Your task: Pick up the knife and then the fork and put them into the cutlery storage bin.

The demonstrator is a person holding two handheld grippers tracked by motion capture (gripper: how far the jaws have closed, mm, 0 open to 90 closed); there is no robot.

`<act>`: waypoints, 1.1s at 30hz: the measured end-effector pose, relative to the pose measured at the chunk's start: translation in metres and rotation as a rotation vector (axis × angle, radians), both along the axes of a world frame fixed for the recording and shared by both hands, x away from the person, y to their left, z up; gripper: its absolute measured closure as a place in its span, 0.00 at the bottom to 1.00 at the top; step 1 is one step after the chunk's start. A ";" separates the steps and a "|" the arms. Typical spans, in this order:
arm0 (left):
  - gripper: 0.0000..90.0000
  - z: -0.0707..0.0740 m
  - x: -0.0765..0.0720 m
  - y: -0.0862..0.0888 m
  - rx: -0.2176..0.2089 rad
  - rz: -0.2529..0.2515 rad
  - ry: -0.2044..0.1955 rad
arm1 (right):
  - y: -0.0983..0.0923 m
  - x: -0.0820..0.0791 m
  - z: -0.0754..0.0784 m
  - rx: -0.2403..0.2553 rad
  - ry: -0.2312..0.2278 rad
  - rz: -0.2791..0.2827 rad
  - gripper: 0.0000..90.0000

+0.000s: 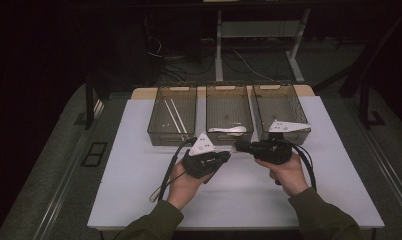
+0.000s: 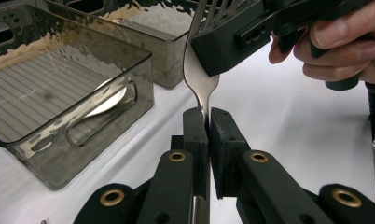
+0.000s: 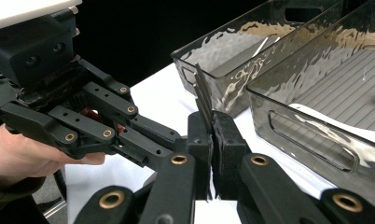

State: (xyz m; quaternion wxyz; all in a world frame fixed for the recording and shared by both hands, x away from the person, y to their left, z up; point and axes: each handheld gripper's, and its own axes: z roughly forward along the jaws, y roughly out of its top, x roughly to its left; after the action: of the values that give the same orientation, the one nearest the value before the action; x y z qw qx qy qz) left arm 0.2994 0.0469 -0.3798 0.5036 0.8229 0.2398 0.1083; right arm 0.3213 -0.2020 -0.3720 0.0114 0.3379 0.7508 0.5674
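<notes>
A metal fork (image 2: 199, 79) hangs between my two grippers above the white table (image 1: 139, 170), just in front of the trays. My left gripper (image 2: 208, 116) is shut on the fork's neck, with the pads pressed on it from both sides. My right gripper (image 3: 211, 121) is shut on the fork's tines (image 3: 203, 91), which stick up past its jaws. In the high view the left gripper (image 1: 224, 156) and the right gripper (image 1: 239, 146) meet tip to tip, each in a hand. The fork's handle is hidden behind the left jaws.
Three smoky clear trays stand side by side at the back. The left tray (image 1: 172, 115) holds thin light sticks, the middle tray (image 1: 229, 107) a white spoon (image 1: 229, 130), and the right tray (image 1: 280, 105) stands behind the right gripper. Cables trail from both grippers.
</notes>
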 end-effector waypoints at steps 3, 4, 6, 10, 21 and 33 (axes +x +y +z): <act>0.93 -0.002 0.001 0.002 -0.024 -0.014 0.020 | 0.000 0.000 0.000 0.003 0.000 0.000 0.97; 0.92 -0.002 0.001 0.002 -0.026 -0.015 0.019 | 0.000 0.000 0.000 0.011 0.002 -0.002 0.97; 0.87 -0.003 0.000 0.003 -0.020 -0.028 0.021 | -0.002 0.000 0.001 0.020 0.002 -0.007 0.97; 0.78 -0.003 -0.004 0.012 -0.035 -0.036 0.022 | -0.012 0.002 0.004 0.031 -0.009 -0.045 0.97; 0.51 -0.010 -0.006 0.061 -0.036 -0.057 0.003 | -0.048 0.008 0.014 0.058 -0.029 -0.134 0.97; 0.23 -0.033 -0.019 0.120 -0.057 -0.009 0.044 | -0.091 0.019 0.029 0.077 -0.065 -0.251 0.97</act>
State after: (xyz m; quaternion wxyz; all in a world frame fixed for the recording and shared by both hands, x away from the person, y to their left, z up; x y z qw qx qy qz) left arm 0.2799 0.1671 -0.4129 0.5220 0.8114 0.2501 0.0811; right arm 0.3404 -0.2933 -0.3426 0.0934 0.4109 0.6795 0.6006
